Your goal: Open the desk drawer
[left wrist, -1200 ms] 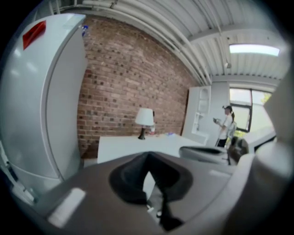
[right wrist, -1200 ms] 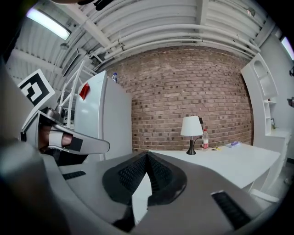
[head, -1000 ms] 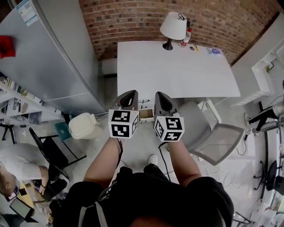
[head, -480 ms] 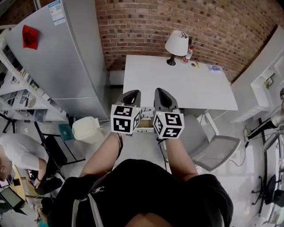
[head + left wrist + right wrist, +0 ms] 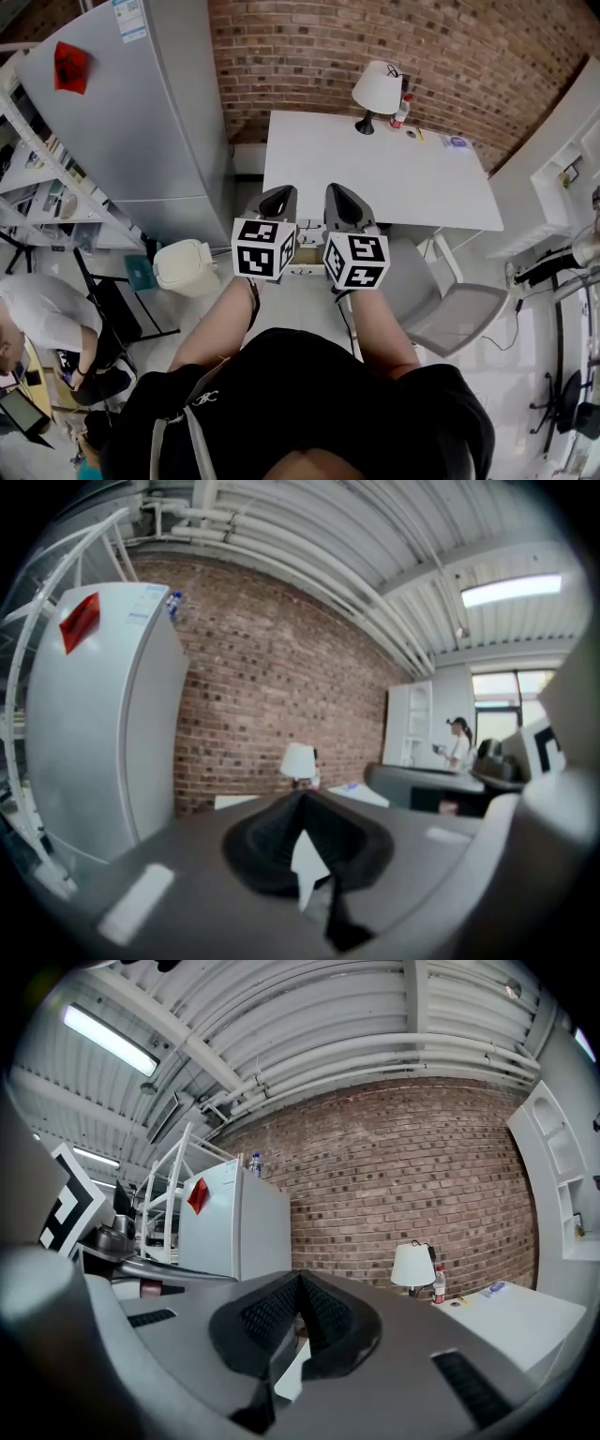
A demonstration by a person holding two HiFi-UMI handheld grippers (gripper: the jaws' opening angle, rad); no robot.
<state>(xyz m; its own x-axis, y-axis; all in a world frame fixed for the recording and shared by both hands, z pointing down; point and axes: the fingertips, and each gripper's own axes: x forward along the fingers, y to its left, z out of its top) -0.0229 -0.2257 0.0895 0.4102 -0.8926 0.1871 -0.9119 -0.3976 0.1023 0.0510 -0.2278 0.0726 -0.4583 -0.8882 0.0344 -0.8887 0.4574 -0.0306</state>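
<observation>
- The left tool (image 5: 278, 195) and right tool (image 5: 339, 195) are held level and side by side, near the front of the table (image 5: 375, 169), presumably kept clear of the drawer; each has its jaws pressed together on nothing.
- The drawer (image 5: 306, 255) is seen low between them, under the table's near edge. It seems to be pulled out, with a brownish inside showing.

Brick wall (image 5: 309, 47) behind, grey fridge (image 5: 141, 122) left, chair (image 5: 459, 305) rt.
</observation>
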